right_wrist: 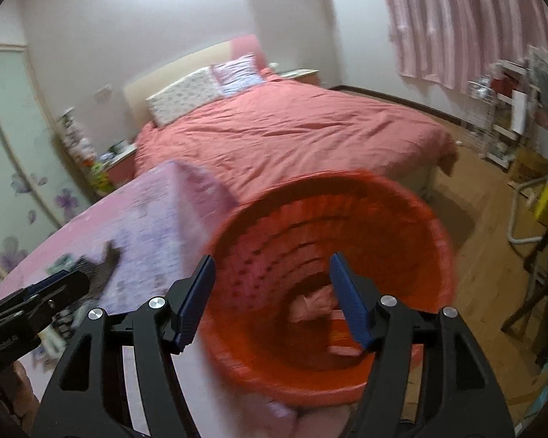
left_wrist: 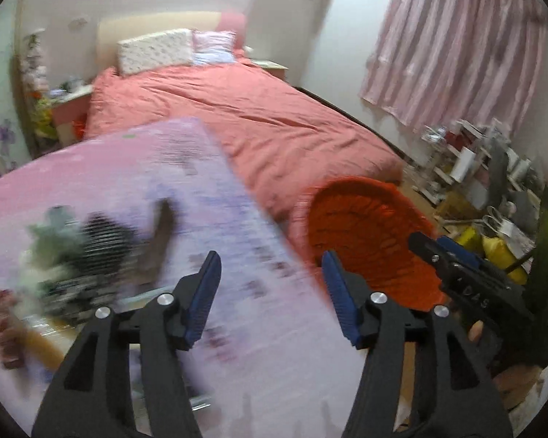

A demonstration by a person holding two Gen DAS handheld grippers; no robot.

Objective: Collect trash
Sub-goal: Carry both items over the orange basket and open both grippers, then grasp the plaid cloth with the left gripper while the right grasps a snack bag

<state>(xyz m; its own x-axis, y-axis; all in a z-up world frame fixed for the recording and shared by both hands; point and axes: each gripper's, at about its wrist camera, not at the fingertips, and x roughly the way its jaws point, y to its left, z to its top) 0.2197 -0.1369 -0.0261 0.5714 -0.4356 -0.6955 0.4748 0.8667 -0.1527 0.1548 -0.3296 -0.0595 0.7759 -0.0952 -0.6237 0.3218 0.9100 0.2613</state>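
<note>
Bedroom walls in pale pink fill the upper part of both views, with a striped pink curtain (left_wrist: 453,40) at the upper right and a bed (left_wrist: 259,116) under a salmon cover across the middle. At the lower left, a tabletop (left_wrist: 102,168) draped in a pink and lilac patterned cloth reaches toward the bed's foot.

On that cloth, at the left edge of the left wrist view, lies a blurred heap of trash (left_wrist: 87,252): greenish crumpled stuff, something dark and striped, and a brown piece sticking up. What each bit is cannot be told through the blur.

Just beside the tabletop's right edge sits a red perforated basket (right_wrist: 413,219), with a few pinkish scraps (right_wrist: 310,304) at its bottom in the right wrist view.

The left claw (left_wrist: 272,294) hovers over the cloth at lower centre of its own view, blue pads apart with nothing between them, the trash well to its left. The right claw (right_wrist: 272,299) hangs over the basket's mouth, likewise apart and empty. Each claw shows in the other's view as a dark shape at the frame edge.
</note>
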